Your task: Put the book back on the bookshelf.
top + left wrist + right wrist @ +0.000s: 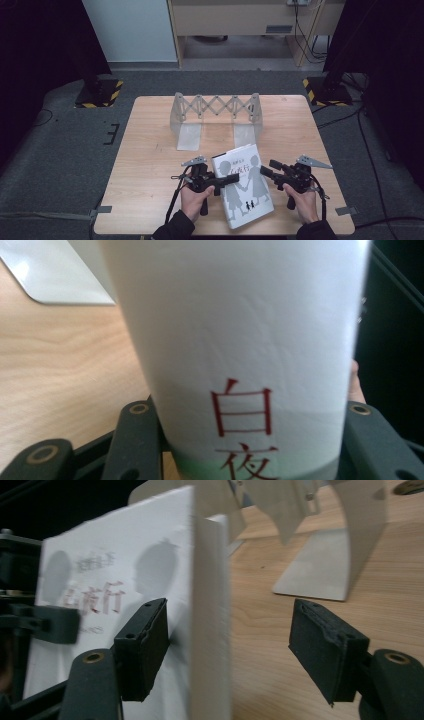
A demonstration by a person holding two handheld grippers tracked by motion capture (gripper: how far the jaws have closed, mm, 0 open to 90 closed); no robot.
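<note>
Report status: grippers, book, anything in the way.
Left gripper shut on book spine. Right gripper open around book's edge. Expanding rack stands beyond, apart.

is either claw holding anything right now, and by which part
The left claw is shut on the white book, clamping it across its spine edge. The right claw stands open around the book's far edge, not pressing it.

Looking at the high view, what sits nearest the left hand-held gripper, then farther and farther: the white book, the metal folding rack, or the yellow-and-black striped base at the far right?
From the left hand-held gripper:
1. White book with grey silhouette figures: right at the jaws, clamped between them.
2. Grey metal folding rack with a scissor-lattice back: farther back on the wooden table, mid-table.
3. Yellow-and-black striped base: on the floor beyond the table's far right corner.
</note>
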